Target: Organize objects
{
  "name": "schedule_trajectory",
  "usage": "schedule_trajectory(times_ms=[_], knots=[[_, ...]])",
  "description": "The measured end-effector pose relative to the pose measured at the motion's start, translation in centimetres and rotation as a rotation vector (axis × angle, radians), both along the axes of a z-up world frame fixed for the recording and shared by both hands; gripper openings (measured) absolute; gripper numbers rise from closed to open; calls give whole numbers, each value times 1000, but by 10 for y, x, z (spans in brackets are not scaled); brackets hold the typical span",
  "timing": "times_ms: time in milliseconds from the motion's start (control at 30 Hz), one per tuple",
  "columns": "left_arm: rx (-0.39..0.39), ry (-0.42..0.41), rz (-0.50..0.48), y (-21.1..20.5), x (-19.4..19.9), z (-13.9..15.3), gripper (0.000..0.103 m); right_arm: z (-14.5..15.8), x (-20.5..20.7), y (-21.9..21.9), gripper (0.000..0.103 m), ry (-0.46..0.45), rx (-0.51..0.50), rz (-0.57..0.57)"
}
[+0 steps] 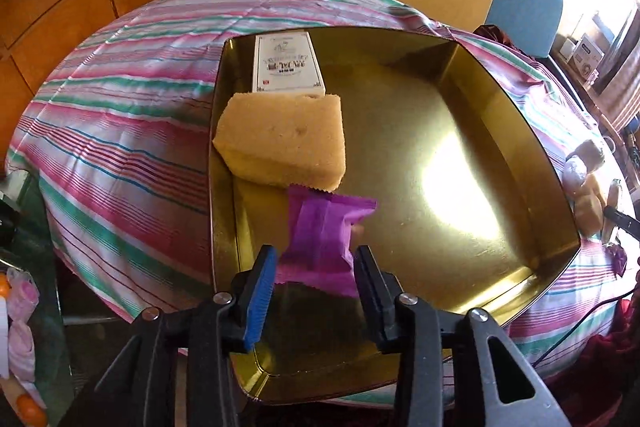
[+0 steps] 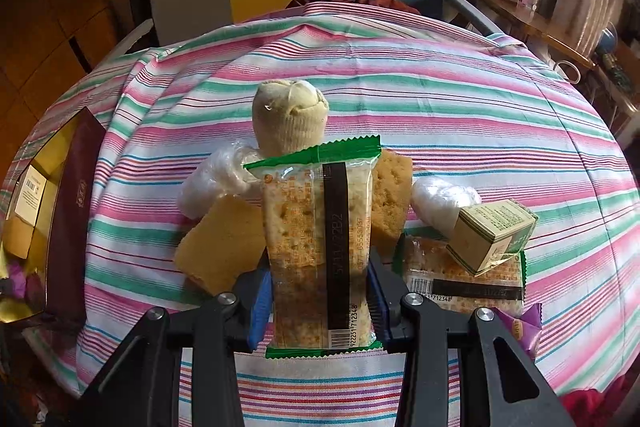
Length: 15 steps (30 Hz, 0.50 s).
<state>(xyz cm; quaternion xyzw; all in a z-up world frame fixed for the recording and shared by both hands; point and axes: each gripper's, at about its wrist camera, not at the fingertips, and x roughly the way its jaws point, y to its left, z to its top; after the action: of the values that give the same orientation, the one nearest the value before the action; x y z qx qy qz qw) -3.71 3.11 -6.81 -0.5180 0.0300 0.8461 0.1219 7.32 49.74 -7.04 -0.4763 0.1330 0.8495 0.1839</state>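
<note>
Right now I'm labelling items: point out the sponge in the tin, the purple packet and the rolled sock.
sponge (image 1: 282,143), left wrist view, top face.
purple packet (image 1: 320,233), left wrist view, wrapper middle.
rolled sock (image 2: 289,119), right wrist view, knitted side.

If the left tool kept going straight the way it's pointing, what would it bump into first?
Probably the purple packet lying between the left tool's fingers, then the gold tin's floor right under it. The yellow sponge lies further ahead, though depth is hard to judge.

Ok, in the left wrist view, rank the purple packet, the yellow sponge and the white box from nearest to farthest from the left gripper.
1. Purple packet, between the left gripper's fingers, over the gold tin.
2. Yellow sponge, just beyond, along the tin's left wall.
3. White box, farthest, in the far left corner.
</note>
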Motion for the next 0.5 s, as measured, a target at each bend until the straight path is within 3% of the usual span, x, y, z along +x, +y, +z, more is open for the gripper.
schedule_trajectory(times_ms=[267, 500], knots=[[4, 75, 8, -3, 2, 20, 40, 6, 6, 4, 42, 29, 3, -25], [31, 189, 11, -8, 6, 48, 41, 46, 23, -2, 42, 135, -12, -65]])
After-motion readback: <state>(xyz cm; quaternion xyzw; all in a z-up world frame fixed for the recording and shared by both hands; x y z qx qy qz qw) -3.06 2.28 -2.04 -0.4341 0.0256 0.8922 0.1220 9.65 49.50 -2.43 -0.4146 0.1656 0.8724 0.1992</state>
